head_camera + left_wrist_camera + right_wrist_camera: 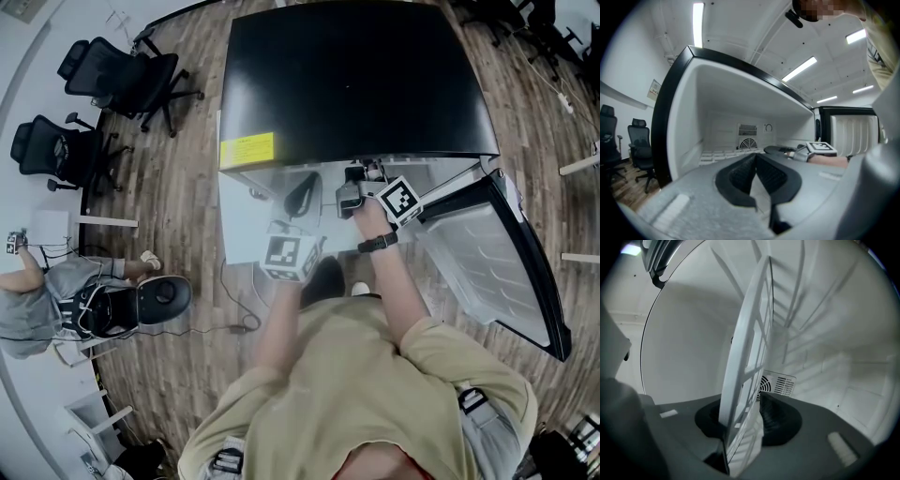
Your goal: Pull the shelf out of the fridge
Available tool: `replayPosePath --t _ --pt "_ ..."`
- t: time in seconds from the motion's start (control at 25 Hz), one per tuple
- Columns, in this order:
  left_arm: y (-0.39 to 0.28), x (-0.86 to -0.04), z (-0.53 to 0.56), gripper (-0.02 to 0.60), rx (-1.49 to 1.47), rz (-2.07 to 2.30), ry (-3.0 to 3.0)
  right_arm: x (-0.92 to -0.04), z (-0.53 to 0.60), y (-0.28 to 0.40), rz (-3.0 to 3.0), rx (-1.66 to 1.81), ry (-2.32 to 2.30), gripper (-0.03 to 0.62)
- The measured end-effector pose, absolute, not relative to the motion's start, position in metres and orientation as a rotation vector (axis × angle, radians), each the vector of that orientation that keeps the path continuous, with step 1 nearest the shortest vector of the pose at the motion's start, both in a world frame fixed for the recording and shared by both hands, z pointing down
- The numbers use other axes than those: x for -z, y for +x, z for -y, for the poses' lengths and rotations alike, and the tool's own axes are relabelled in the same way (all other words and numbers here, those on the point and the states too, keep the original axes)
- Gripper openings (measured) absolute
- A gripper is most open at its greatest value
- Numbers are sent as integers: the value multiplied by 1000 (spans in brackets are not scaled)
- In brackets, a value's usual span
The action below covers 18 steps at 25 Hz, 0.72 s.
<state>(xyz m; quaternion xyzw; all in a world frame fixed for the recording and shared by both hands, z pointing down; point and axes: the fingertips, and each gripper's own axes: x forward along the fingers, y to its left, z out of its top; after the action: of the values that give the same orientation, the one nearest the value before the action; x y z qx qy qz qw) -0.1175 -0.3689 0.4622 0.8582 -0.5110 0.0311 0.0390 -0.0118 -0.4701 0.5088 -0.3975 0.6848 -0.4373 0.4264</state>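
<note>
White plastic grid shelf [749,357]: inside the fridge, front edge between the right gripper's jaws; not drawn out.

Head view, fridge: a small white fridge with a glossy black top [356,84] stands on the wood floor, its door [487,253] swung open to the person's right.
Head view, right gripper [356,183]: reaches in under the front lip of the black top, so its tips are partly hidden here.
Head view, left gripper [302,195]: held just outside the opening, beside the right one and apart from the shelf.

Left gripper view, jaws: drawn together at the tips with nothing between them.
Left gripper view, shelf: a pale slatted panel lies flat, deep in the white cavity in front of the rear fan grille [747,140].

Right gripper view, jaws: narrowed onto the shelf's front rim, black pads against it on both sides.
Right gripper view, shelf: runs away from the camera toward the back wall.

Done: door open, grip taken.
Left: the whole pull outward, as far as I can judge.
</note>
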Motion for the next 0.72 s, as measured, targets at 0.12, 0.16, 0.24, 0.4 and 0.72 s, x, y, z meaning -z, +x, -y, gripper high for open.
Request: replayPosePath --t 0.12,0.16,0.24,0.4,0.72 --pt "-119 -461 369 2 -87 1569 2624 -505 470 -14 -1720 1087 -960 98" --pt "-119 -461 369 2 -87 1569 2623 -504 470 -14 -1724 1086 -957 87" --pt "-119 -461 367 2 -87 1568 2620 -505 470 -14 -1736 1090 -969 84" --pt "-119 -460 364 2 -86 1572 2609 -505 469 -18 -1765 1133 -988 77" --pt "-110 -460 351 2 -68 1584 2602 -509 466 -11 -1716 1163 -905 51"
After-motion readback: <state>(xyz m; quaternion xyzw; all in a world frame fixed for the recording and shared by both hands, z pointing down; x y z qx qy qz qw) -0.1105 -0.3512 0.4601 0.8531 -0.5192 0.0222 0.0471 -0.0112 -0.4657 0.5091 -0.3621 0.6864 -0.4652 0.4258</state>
